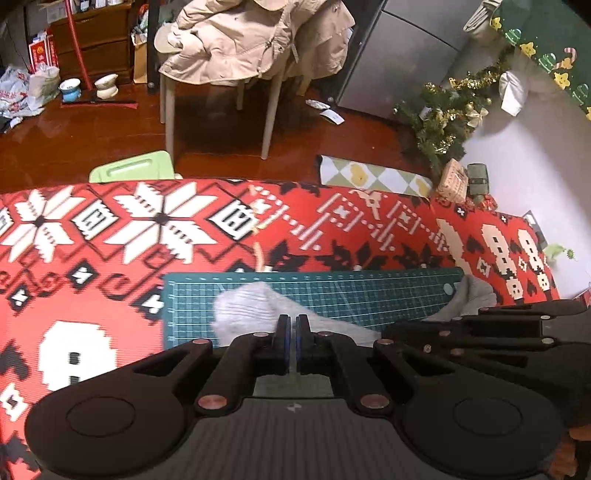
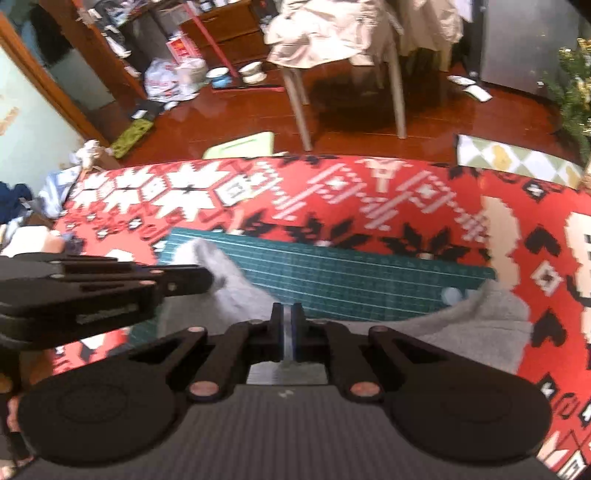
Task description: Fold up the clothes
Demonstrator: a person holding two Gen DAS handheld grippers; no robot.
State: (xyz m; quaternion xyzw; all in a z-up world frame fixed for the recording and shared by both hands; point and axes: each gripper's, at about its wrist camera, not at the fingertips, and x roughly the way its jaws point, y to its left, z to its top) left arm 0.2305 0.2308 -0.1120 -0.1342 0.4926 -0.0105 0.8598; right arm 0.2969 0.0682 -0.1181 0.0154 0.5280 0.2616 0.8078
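1. Two grippers, left gripper (image 1: 291, 325) and right gripper (image 2: 284, 314), are clenched on the near edge of the grey garment (image 1: 243, 306).
2. Its length runs sideways along the green mat (image 1: 351, 295) (both hands equally near).
3. The mat lies on the red cloth (image 1: 110, 240).

Both wrist views look steeply down and forward from close above the red patterned tabletop (image 1: 110, 236). They share the dark green gridded cutting mat (image 1: 332, 291) and the beige-draped chair (image 2: 332, 33) behind it. The right view sits further right, catching the left tongs (image 2: 207, 282) at its left edge.
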